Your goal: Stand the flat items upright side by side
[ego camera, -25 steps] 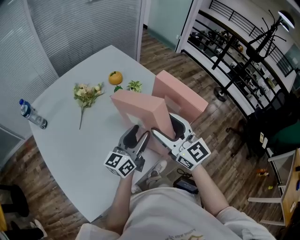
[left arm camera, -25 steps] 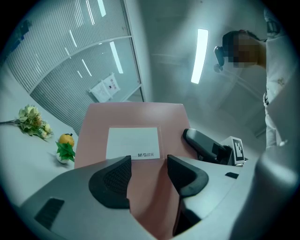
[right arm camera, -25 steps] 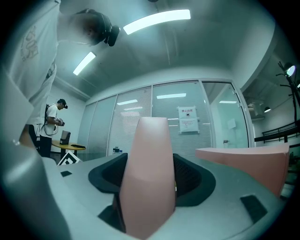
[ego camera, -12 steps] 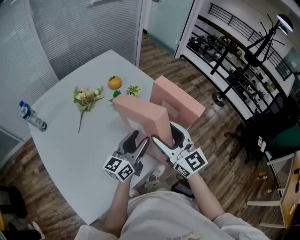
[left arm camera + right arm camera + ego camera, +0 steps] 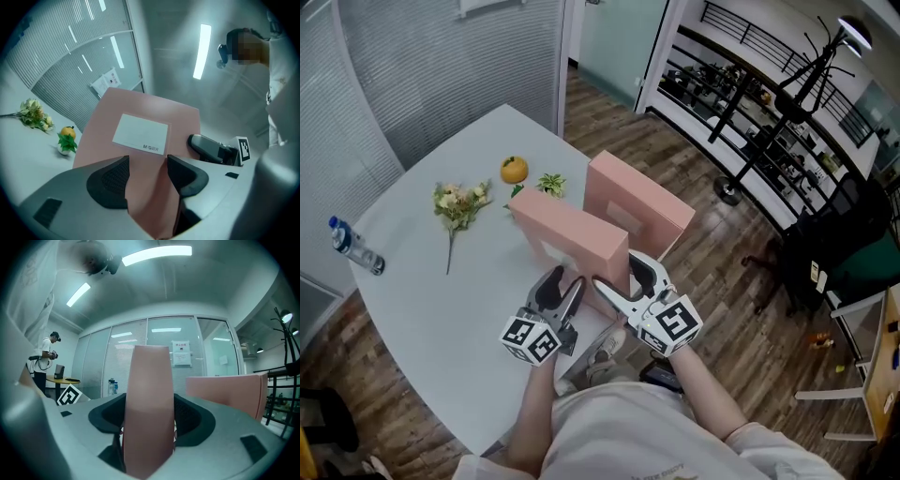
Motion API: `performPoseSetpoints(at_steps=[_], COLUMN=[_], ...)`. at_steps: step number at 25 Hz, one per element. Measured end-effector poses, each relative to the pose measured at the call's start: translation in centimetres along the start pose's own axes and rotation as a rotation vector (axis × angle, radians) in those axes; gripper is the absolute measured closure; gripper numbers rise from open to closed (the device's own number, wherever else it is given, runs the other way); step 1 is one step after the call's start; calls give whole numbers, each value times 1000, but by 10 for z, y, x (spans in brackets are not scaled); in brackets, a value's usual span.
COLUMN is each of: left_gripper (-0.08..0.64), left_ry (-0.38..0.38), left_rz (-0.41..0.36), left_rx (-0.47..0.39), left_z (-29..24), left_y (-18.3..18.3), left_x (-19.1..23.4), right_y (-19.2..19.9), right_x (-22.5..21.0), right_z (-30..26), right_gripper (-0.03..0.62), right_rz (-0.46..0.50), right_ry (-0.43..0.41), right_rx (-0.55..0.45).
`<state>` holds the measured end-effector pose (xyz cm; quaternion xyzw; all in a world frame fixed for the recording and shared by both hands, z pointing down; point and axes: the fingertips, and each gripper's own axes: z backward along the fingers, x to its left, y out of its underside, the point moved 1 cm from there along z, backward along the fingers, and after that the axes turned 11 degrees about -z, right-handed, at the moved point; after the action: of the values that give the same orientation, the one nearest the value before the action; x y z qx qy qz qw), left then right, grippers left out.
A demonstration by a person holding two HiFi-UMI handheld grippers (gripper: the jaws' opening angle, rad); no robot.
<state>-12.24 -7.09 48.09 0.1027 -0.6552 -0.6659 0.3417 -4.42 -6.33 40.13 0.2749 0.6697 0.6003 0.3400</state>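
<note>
Pink near box (image 5: 567, 234) at frame centre is clamped by left tool (image 5: 564, 289) and right tool (image 5: 626, 281); if released tilted, it may topple onto the far box (image 5: 636, 199).

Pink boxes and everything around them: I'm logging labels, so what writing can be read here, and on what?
"M&G", then marks too small to read: white label on the pink box.
Paper notice on the glass wall: too blurred to read.
Print on the shirt: too small to read.
Square markers: patterns only, no words.
</note>
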Motion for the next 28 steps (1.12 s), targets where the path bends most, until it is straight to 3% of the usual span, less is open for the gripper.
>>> performPoseSetpoints(at_steps=[12, 18, 28], left_gripper=[318, 318, 318], left_ry=[-3, 5, -6], left_rz=[9, 73, 83], left_rx=[84, 151, 149], left_z=[-7, -6, -3], left_y=[28, 51, 52], left_x=[4, 6, 8], right_y=[38, 54, 60], right_x=[-18, -22, -21], right_z=[12, 15, 18], right_gripper=[279, 281, 279], right_rz=[-17, -57, 5], right_ry=[35, 52, 62], right_rx=[120, 121, 165])
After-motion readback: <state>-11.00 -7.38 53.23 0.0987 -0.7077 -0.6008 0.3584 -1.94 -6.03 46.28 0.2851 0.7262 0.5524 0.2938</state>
